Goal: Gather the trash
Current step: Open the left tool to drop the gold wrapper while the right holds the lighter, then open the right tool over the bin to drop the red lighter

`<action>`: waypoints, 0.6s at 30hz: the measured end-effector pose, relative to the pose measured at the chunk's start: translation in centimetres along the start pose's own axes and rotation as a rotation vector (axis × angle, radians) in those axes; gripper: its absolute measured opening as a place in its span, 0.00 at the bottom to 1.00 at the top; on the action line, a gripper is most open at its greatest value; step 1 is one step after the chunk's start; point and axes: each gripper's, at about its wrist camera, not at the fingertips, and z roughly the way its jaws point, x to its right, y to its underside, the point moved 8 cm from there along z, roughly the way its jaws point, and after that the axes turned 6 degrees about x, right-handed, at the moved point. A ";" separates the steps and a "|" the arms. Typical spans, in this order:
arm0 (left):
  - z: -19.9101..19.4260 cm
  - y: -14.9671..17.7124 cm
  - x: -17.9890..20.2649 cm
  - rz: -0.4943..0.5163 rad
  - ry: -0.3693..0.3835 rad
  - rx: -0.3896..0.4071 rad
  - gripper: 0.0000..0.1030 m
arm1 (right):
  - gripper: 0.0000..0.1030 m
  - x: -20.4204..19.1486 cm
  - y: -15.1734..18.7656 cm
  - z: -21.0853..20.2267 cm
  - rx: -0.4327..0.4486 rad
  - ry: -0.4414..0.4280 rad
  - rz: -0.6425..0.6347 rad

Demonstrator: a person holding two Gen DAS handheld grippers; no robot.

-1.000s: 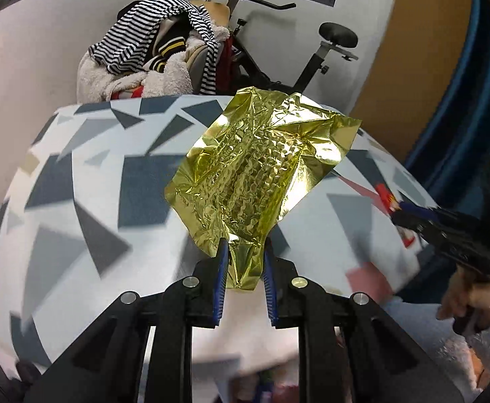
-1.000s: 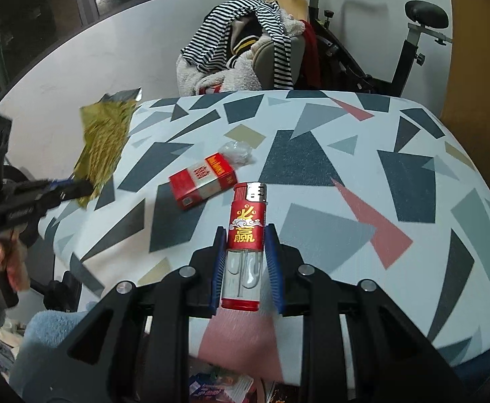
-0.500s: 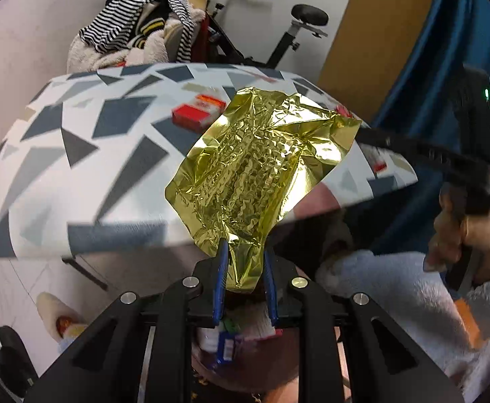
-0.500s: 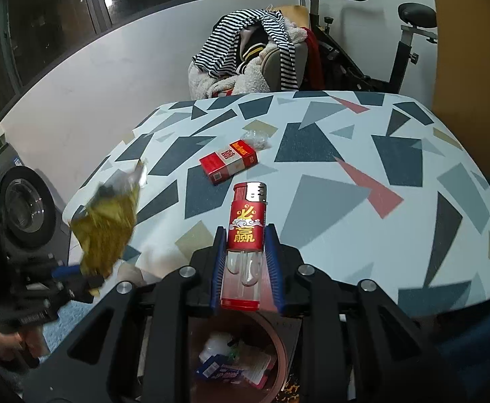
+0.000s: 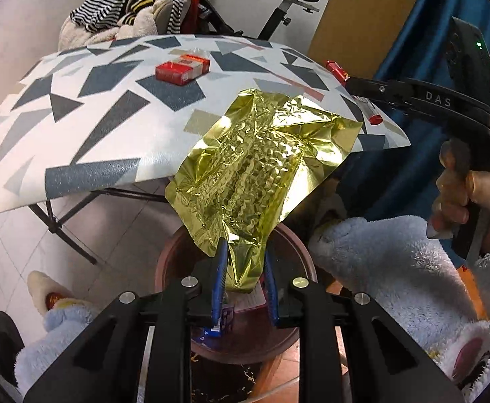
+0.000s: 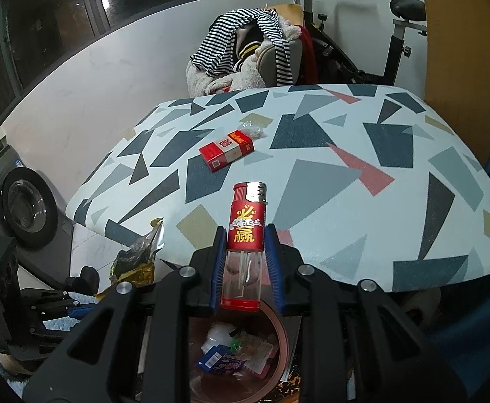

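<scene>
Crinkled gold foil wrapper (image 5: 258,174) fills the frame's centre between your left claw's (image 5: 243,282) opening jaws, over the brown round bin (image 5: 174,262). Your right claw (image 6: 243,268) grips the red-and-clear lighter (image 6: 246,235), lower centre, above the patterned tabletop (image 6: 345,174).

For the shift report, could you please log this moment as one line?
left gripper: opening, gold wrapper between fingers, over bin | right gripper: holds lighter
</scene>
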 end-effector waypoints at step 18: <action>-4.2 -4.3 -3.7 -0.055 -0.217 0.210 0.92 | 0.26 -1.6 6.4 2.5 -0.089 -0.039 0.018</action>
